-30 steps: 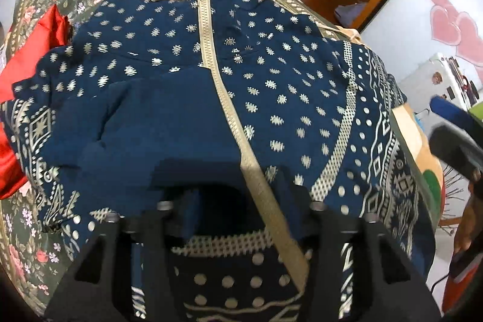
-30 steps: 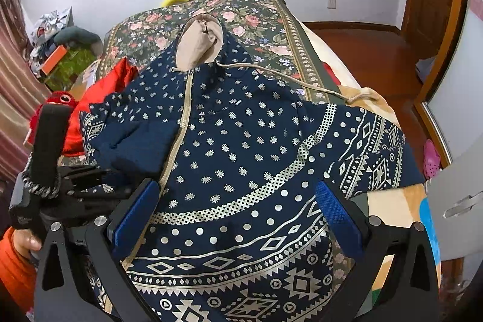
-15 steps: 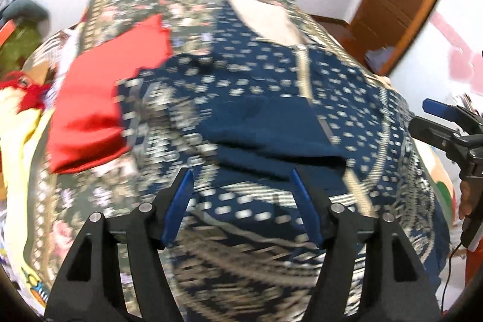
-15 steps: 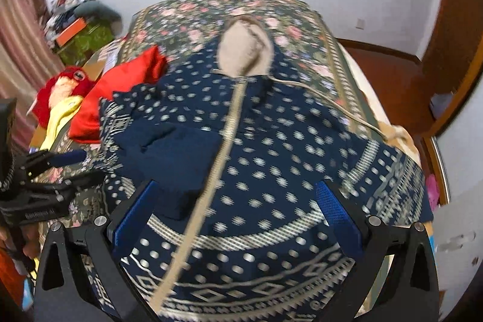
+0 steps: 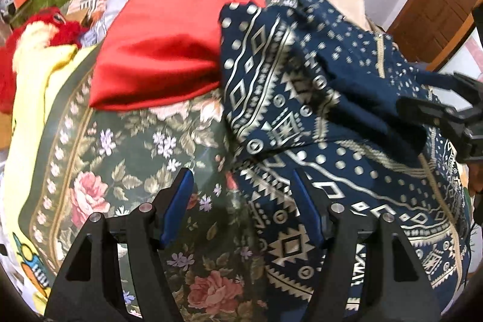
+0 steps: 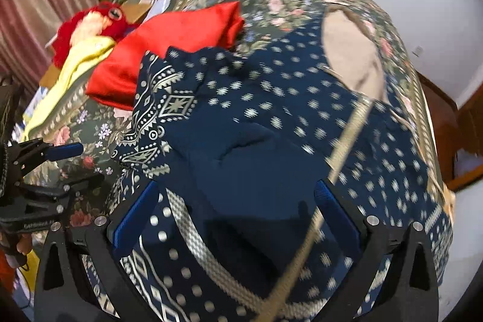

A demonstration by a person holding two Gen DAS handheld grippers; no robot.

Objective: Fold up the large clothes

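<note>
Left wrist view: the left tool [image 5: 241, 201] hangs with its blue-padded jaws spread and nothing between them, over the edge of the navy patterned robe [image 5: 347, 122] where it meets the floral bedspread [image 5: 126, 147]. The left finger stands above bare bedspread, the right above the robe's silver-printed hem. The jaws have just been opening. The robe lies spread on the bed, one sleeve folded inward across its front. A folded red cloth [image 5: 160, 50] lies on the bedspread, touching the robe's far left corner; beyond the cloth sit a red plush toy [image 5: 57, 26] and a yellow garment [image 5: 33, 86]. The right tool [image 5: 446, 116] reaches in from the right edge over the robe.

Right wrist view: the right tool [image 6: 238, 213] hovers above the robe's [image 6: 271, 116] front, jaws spread wide and empty, framing the plain navy folded sleeve and the pale zip band that runs up to the beige-lined hood [image 6: 350, 56]. The red cloth [image 6: 169, 50] lies just left of the robe's shoulder, the plush toy [image 6: 93, 23] beyond it. The left tool [image 6: 57, 165] shows at the left edge, over the bedspread [image 6: 90, 141] beside the robe
</note>
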